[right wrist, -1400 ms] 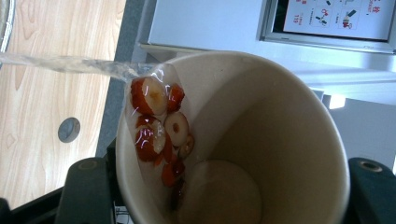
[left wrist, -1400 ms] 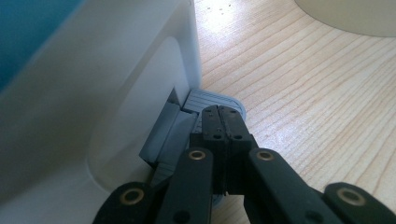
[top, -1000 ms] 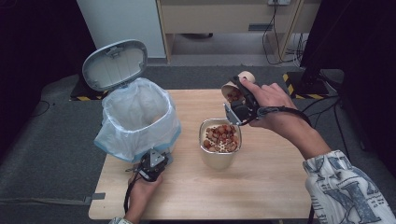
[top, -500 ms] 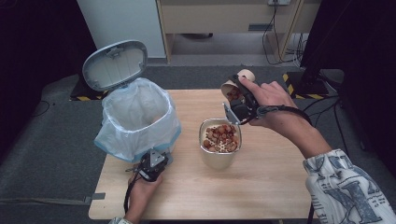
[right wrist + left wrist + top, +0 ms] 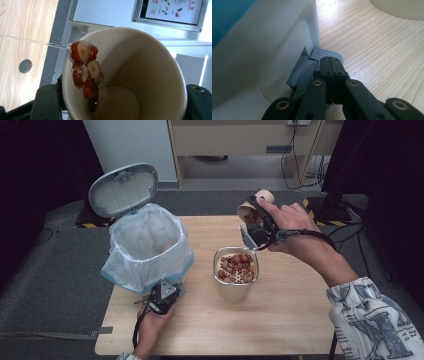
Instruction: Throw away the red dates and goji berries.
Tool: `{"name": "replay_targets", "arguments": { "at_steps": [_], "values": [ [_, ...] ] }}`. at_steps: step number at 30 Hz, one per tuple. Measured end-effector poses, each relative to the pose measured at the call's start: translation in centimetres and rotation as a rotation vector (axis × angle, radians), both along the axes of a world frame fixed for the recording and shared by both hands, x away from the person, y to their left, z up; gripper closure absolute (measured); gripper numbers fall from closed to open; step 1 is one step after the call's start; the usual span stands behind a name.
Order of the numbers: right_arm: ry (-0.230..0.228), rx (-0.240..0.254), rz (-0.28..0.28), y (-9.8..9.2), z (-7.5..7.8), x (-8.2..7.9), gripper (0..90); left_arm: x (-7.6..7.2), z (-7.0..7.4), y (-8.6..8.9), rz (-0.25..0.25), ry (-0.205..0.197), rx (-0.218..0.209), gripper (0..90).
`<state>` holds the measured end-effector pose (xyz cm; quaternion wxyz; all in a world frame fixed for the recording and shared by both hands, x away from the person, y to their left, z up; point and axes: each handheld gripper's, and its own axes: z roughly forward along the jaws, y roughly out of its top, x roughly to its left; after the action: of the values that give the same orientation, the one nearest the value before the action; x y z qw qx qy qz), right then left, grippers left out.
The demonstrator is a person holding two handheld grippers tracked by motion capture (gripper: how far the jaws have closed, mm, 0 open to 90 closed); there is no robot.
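High view: my right gripper (image 5: 254, 226), fingers pinching tilted paper cup (image 5: 248, 211) above steel container (image 5: 236, 280); left fingers (image 5: 329, 72) pressed together, pressing bin pedal (image 5: 327, 53). Tipping further advised for stuck slices (image 5: 85, 67).

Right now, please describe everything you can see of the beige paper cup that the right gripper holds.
The beige paper cup looks like plain paper with a rolled rim and a round pale base inside. It is tipped on its side above the table, beyond the metal cup of fruit pieces. The right gripper is clamped on its walls, a black jaw at each side. It is nearly empty: a few sticky red dried fruit slices cling to the inner wall near the rim.
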<state>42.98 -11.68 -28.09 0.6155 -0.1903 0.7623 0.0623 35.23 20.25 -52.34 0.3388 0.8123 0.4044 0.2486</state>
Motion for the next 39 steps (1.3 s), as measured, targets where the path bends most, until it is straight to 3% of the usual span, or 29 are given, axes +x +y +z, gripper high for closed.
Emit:
{"name": "replay_targets", "arguments": {
  "at_steps": [6,11,12,16,19,21,24,25,26,29,31,34,39],
  "values": [
    [-0.001,0.014,-0.007,0.2,0.2,0.2,33.0,0.0,0.0,0.0,0.000,0.000,-0.001,89.2],
    [0.005,-0.126,0.009,1.0,-1.8,0.0,33.2,0.0,0.0,0.0,0.000,0.000,-0.001,89.2],
    [-0.002,-0.126,0.005,1.0,-1.7,0.1,33.2,0.0,0.0,0.0,0.000,0.000,0.000,89.2],
    [-0.016,-0.039,-0.011,0.6,-0.5,0.3,33.3,0.0,0.0,0.0,0.000,0.000,-0.001,89.2],
    [0.014,-0.102,0.011,1.2,-1.9,0.0,33.4,0.0,0.0,0.0,0.001,0.000,-0.002,89.2],
    [0.009,-0.149,0.012,1.4,-2.6,-0.1,33.5,0.0,0.0,0.0,0.000,0.000,-0.001,89.2],
    [-0.009,-0.066,-0.006,1.3,-1.5,0.2,33.7,0.0,0.0,0.0,0.000,0.000,-0.001,89.2],
    [-0.011,-0.062,-0.001,1.3,-1.5,0.3,34.0,0.0,0.0,0.0,0.000,0.000,-0.002,89.2],
    [-0.005,-0.080,-0.001,1.4,-2.0,0.2,34.1,0.0,0.0,0.0,0.000,0.000,-0.001,89.2],
    [0.047,-0.246,0.018,1.8,-5.7,0.0,34.3,0.0,0.0,0.0,0.000,0.000,-0.002,89.2],
    [0.069,-0.191,0.014,1.6,-5.9,0.2,34.4,0.0,0.0,0.0,0.001,-0.001,-0.001,89.2],
    [0.061,-0.133,0.009,1.3,-4.8,0.3,34.4,0.0,0.0,0.0,0.001,-0.002,-0.002,89.2],
    [0.047,-0.125,-0.001,1.2,-4.1,0.3,34.4,0.0,0.0,0.0,0.001,-0.001,-0.003,89.2]
  ]
}}
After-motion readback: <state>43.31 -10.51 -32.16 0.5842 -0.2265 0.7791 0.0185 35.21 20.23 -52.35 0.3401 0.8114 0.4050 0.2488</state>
